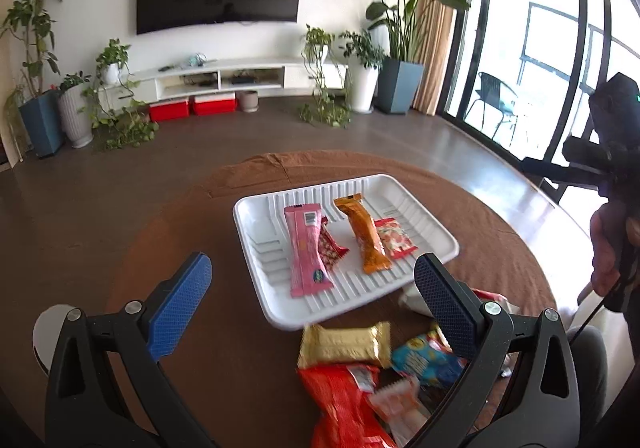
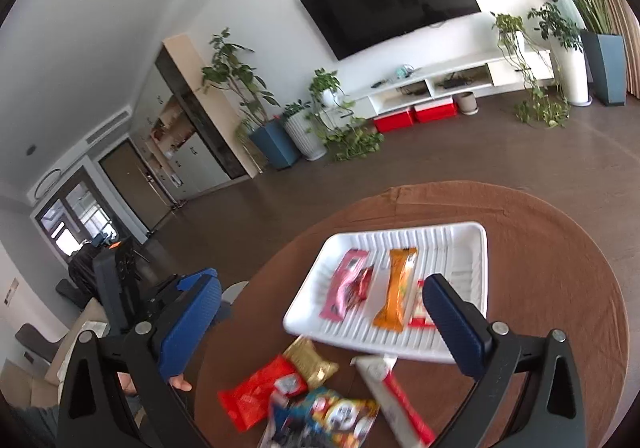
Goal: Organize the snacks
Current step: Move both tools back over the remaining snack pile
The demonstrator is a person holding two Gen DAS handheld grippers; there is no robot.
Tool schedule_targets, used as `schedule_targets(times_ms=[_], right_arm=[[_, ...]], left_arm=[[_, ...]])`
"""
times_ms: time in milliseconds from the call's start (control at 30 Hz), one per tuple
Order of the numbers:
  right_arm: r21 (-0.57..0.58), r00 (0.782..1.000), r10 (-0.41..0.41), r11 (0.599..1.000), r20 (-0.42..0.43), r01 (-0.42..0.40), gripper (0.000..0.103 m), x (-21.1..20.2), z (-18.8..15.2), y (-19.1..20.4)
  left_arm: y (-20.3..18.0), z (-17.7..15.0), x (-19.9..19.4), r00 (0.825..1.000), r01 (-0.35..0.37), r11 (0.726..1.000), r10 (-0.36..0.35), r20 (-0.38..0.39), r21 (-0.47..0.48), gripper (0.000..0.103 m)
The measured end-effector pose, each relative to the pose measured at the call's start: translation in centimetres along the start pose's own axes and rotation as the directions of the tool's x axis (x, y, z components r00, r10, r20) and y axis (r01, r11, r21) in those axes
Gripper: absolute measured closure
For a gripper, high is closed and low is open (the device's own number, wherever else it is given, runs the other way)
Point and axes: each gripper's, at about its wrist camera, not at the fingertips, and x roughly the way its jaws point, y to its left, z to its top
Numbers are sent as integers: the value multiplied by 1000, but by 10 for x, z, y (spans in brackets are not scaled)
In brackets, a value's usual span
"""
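Left gripper and right gripper both stand with jaws spread wide, nothing between them. Below them, loose on the brown table: a gold packet, a red packet, a blue printed packet and a white-and-red packet. Beyond lies the white ribbed tray, holding a pink bar, a small red packet partly under it, an orange bar and a red-and-white packet (four items, none stacked clear of the tray floor).

tray far-left bare | tray right end bare | loose packets crowd table's near edge
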Motion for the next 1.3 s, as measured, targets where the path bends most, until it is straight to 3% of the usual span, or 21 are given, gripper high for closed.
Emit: schedule_targets(times_ms=[167,233,333,533,667,833,1067,1233,1300], right_arm=[[-15,1000,-11,1000,25,11,0,-39,-70,21],[-9,998,-44,999,37,44,0,-52,-99,26],[-16,992,-123,992,35,124,3,-60,-134,34],[-229,964,-266,940,-28,253,18,-51,-171,63],[-302,961,-274,920,-41,249,19,-49,-172,66],[-378,932,-333,889,-144,260,20,-23,-178,59],[-443,885,-391,860,-251,254,35,22,-174,40],[-461,864,-387,861,-321,214,39,44,-171,30],[-463,855,-383,864,-348,199,41,51,-171,26]], left_arm=[[-32,-54,-47,999,-44,998,44,12,36,0],[-45,-83,-56,998,-45,999,45,-47,-6,0],[-58,-125,-69,997,-28,995,21,-74,-92,0],[-81,-189,-81,992,-33,983,11,-122,-182,0],[-89,-189,-90,995,-33,985,16,-95,-172,0],[-85,-181,-80,993,-17,984,-5,-120,-177,0],[-79,-177,-67,992,14,978,-40,-120,-209,2],[-73,-177,-60,989,28,974,-60,-134,-225,11],[-70,-176,-57,988,40,972,-74,-138,-233,20]])
